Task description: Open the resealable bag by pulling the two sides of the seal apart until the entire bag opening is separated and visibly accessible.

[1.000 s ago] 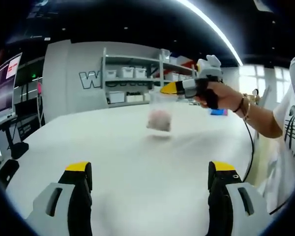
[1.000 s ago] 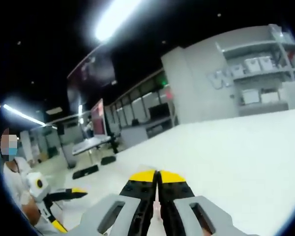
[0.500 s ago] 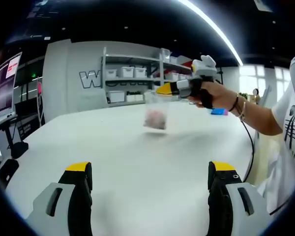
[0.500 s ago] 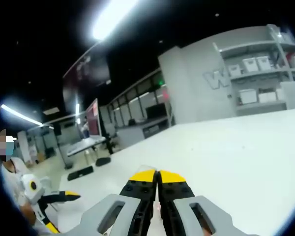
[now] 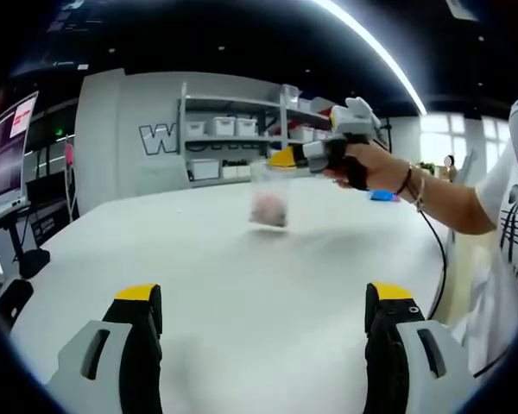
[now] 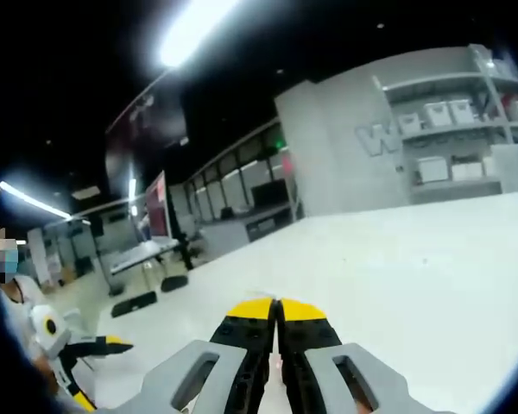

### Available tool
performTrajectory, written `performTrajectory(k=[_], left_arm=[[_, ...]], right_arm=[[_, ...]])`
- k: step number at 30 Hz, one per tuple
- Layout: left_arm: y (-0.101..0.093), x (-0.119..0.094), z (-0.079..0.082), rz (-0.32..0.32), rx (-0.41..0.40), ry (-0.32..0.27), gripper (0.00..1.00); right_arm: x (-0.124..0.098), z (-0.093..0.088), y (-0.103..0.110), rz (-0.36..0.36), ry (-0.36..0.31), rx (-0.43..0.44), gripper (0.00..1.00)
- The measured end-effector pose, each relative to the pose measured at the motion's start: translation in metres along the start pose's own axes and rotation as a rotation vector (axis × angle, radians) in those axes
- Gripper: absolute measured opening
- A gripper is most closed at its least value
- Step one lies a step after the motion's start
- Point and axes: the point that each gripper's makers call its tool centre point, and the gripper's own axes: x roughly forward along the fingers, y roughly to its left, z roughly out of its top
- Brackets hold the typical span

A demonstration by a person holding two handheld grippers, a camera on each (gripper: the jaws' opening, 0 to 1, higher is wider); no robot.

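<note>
In the left gripper view a clear resealable bag [image 5: 268, 197] with pinkish contents hangs in the air above the white table [image 5: 242, 285]. The right gripper [image 5: 274, 159], held by a hand, is shut on the bag's top edge. My left gripper [image 5: 263, 302] is low over the table near its front, jaws wide apart and holding nothing. In the right gripper view the right gripper [image 6: 275, 304] has its yellow-tipped jaws pressed together on a thin strip of the bag's clear plastic. The left gripper [image 6: 99, 347] shows at the lower left of that view.
Grey shelving [image 5: 242, 129] with white bins stands against the back wall beyond the table. A blue object [image 5: 382, 196] lies on the table's far right. A person in a white shirt [image 5: 509, 224] stands at the right. Desks and monitors [image 6: 155, 250] are off to the left.
The right gripper with the hanging bag has drifted slightly left and a bit higher in the left gripper view. The left gripper has stayed still and open.
</note>
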Motion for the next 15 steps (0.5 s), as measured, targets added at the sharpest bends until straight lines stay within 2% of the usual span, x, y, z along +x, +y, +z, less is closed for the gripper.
performTrajectory(k=[15], left_arm=[[0.001, 0.0, -0.001, 0.001, -0.002, 0.002, 0.96]], right_arm=[[0.013, -0.004, -0.011, -0.032, 0.019, -0.015, 0.0]])
